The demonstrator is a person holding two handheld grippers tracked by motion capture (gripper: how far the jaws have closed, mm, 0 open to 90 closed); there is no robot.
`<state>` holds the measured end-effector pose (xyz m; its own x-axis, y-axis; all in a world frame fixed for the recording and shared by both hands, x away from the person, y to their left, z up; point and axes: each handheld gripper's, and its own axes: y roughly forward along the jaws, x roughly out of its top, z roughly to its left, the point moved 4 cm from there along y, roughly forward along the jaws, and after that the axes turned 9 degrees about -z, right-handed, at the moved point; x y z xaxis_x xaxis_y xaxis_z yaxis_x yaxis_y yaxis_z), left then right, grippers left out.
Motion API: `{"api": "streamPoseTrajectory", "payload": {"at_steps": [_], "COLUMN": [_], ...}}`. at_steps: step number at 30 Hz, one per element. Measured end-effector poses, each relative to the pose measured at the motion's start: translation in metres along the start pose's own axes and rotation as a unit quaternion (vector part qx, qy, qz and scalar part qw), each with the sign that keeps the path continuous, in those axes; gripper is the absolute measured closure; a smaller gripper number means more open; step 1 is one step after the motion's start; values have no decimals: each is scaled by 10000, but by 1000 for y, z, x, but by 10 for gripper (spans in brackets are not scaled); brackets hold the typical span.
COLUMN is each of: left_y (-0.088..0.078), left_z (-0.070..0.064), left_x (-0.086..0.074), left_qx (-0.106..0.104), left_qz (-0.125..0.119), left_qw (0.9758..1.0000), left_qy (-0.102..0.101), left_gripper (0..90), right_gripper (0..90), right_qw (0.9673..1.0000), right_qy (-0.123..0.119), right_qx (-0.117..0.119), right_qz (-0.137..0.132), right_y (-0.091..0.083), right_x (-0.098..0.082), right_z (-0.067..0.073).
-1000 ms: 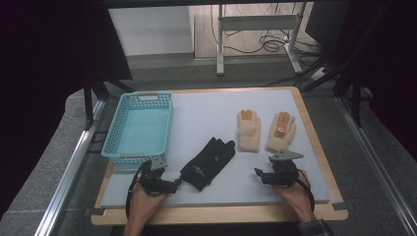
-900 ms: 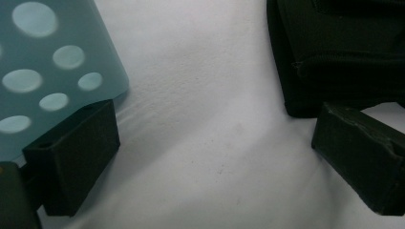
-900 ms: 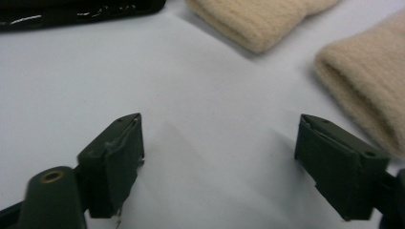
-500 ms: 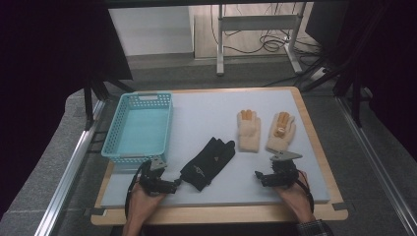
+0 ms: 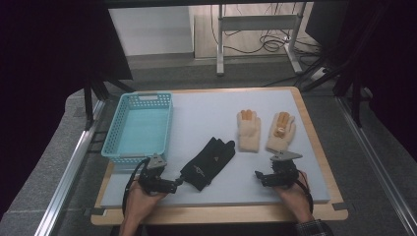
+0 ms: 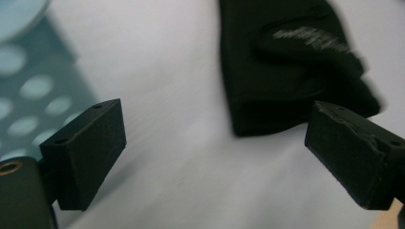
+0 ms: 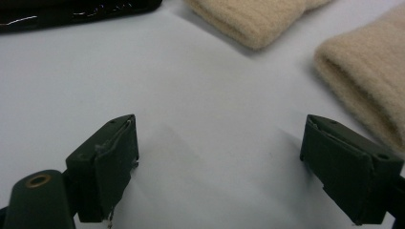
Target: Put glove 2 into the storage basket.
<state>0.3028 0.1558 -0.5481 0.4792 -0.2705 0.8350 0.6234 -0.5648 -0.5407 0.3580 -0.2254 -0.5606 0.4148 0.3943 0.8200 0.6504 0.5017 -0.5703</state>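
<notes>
A black glove (image 5: 209, 162) lies on the white mat, its cuff (image 6: 267, 95) toward me. My left gripper (image 5: 177, 183) (image 6: 217, 126) rests on the mat just left of that cuff. Its jaws have just been closing a little but stand wide, and the cuff's edge lies just ahead of the tips without either pad pressing on it. Two beige knit gloves (image 5: 248, 130) (image 5: 280, 130) lie side by side farther right. My right gripper (image 5: 258, 177) (image 7: 222, 136) sits below them. Its jaws have just been opening and are wide, with only bare mat between them.
A light blue plastic basket (image 5: 137, 125) stands at the mat's left, just beyond my left hand. The white mat (image 5: 206, 108) covers a wooden board with a rim (image 5: 314, 137) on the right. Beige cuffs (image 7: 363, 76) lie ahead of the right jaws.
</notes>
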Motion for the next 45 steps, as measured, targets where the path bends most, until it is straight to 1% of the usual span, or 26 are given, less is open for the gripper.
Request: {"api": "streamPoseTrajectory", "payload": {"at_steps": [1,3,6,7,8,10,12,15,16,18,19,23,25,28,29,30,31,33,34,35,38,39,40,42,43,45], "left_y": [0,4,9,16,16,29,32,49,49,62,62,84,88,97,100,101,101,100,100,100,100,99,98,96,94,93], "left_z": [0,-9,-15,-21,-21,-29,-31,-37,-37,-38,-38,-35,-33,-32,-36,-40,-40,-47,-49,-51,-50,-47,-45,-43,-41,-40], "left_x": [0,12,20,27,27,36,38,48,48,53,53,53,52,49,46,44,44,41,40,38,39,41,42,42,42,42], "left_qx": [0,-81,-133,-181,-181,-212,-224,-272,-272,-288,-288,-141,-129,-247,-395,-368,-368,-228,-178,-109,-104,-72,-55,-29,12,17], "left_qz": [0,28,51,110,110,220,234,313,313,428,428,763,845,999,1130,1213,1213,1319,1321,1367,1376,1347,1317,1275,1218,1185], "left_qw": [10000,9999,9997,9995,9995,9991,9991,9989,9989,9985,9985,9969,9962,9947,9928,9919,9919,9905,9904,9894,9894,9904,9909,9916,9923,9928], "left_qy": [0,98,187,222,222,303,282,208,208,165,165,163,159,20,-4,74,74,321,373,487,445,316,262,236,226,192], "left_gripper": [65,61,53,52,47,39,31,18,15,11,11,6,4,0,1,0,0,0,0,0,18,46,65,95,174,199], "right_gripper": [125,125,125,125,125,125,125,125,125,125,125,125,125,125,125,125,125,125,125,125,125,125,125,125,125,125], "right_qw": [10000,10000,10000,10000,10000,10000,10000,10000,10000,10000,10000,10000,10000,10000,10000,10000,10000,10000,10000,10000,10000,10000,10000,10000,10000,10000], "right_qy": [0,0,1,1,1,-9,-11,5,5,6,6,7,6,8,8,8,8,1,-12,1,1,2,1,5,8,8], "right_qx": [0,0,-1,0,0,1,2,4,4,5,5,6,7,7,7,6,6,8,8,7,5,5,5,9,4,4], "right_qz": [0,-2,-2,-3,-3,-6,-7,-11,-11,-12,-12,-11,-11,-12,-12,-12,-12,-17,-13,-15,-16,-16,-17,-15,-12,-10], "right_y": [0,0,0,0,0,0,0,0,0,0,0,0,0,0,0,0,0,0,0,0,0,0,0,0,0,0], "right_x": [0,0,0,0,0,0,0,0,0,0,0,0,0,0,0,0,0,0,0,0,0,0,0,0,0,0], "right_z": [0,0,0,0,0,0,0,0,0,0,0,0,0,0,0,0,0,0,0,0,0,0,0,0,0,0]}}
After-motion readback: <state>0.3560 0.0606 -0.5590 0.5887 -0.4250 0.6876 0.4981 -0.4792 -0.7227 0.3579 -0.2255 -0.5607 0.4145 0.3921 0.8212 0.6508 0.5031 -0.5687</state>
